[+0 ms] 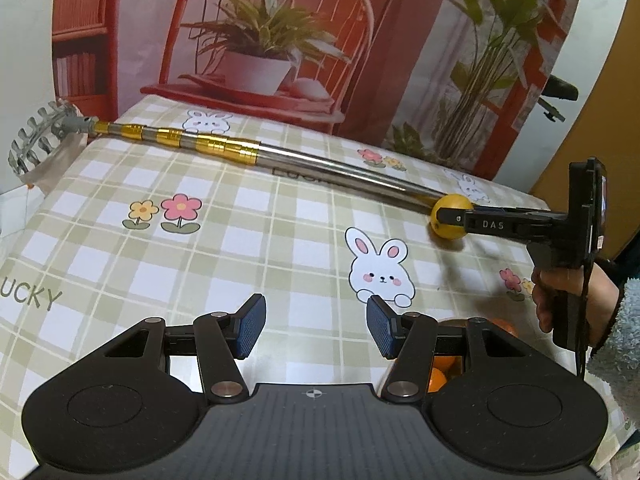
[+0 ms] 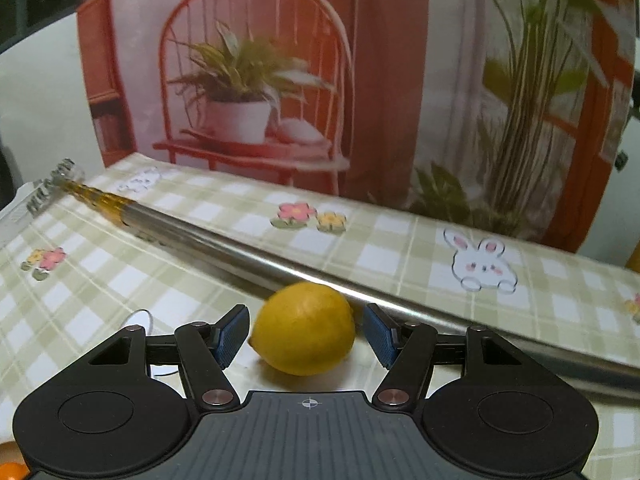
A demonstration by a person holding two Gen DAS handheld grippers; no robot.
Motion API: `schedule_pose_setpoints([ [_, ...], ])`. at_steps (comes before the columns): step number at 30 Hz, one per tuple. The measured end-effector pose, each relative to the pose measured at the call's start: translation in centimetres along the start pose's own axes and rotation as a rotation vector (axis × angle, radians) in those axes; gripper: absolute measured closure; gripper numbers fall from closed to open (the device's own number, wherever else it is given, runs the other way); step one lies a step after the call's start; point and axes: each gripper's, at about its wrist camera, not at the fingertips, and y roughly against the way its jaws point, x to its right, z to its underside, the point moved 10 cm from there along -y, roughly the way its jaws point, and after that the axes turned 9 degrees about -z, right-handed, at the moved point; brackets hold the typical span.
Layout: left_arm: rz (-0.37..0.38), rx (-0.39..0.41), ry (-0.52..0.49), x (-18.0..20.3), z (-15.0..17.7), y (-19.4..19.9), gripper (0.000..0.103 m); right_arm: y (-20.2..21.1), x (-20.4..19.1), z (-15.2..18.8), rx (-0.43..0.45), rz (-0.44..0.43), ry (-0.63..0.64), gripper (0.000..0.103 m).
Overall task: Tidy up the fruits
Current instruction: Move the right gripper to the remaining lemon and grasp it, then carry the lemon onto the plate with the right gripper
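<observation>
A yellow lemon (image 2: 304, 330) lies on the checked tablecloth (image 2: 400, 248), right against a long metal pole (image 2: 248, 254). My right gripper (image 2: 306, 334) is open with the lemon between its blue pads (image 2: 230, 334), and a thin gap shows on each side. In the left wrist view that same lemon (image 1: 450, 204) sits at the tip of the right gripper (image 1: 442, 218), far right. My left gripper (image 1: 316, 328) hangs open above the cloth with nothing between its fingers. Some oranges (image 1: 440, 370) peek out beneath its right finger, mostly hidden.
The telescopic pole (image 1: 224, 146) has gold bands and a toothed metal head (image 1: 38, 136) at the far left table edge. A hand in a fluffy sleeve (image 1: 608, 320) holds the right gripper's handle. A printed backdrop (image 1: 280, 40) of a red chair and plants stands behind the table.
</observation>
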Motion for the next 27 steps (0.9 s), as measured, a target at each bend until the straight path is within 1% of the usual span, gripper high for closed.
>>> schedule_pose_setpoints([
  [4, 0.002, -0.012, -0.002, 0.1, 0.3, -0.4, 0.045, -0.8, 0.4, 0.4, -0.006, -0.027, -0.039, 0.043],
  [7, 0.005, -0.016, -0.002, 0.2, 0.4, -0.4, 0.045, -1.1, 0.3, 0.6, -0.014, -0.042, -0.045, 0.045],
  [15, 0.01, -0.019, -0.002, 0.3, 0.6, -0.3, 0.045, -0.7, 0.0, 0.8, -0.013, -0.04, -0.041, 0.047],
  [22, 0.019, 0.002, -0.002, 0.8, 0.6, 0.9, 0.045, 1.0, -0.3, 1.5, -0.013, -0.044, -0.051, 0.047],
  [27, 0.034, 0.019, -0.003, 1.2, 0.7, 2.0, 0.045, 3.3, -1.2, 1.7, 0.002, -0.062, -0.05, 0.047],
])
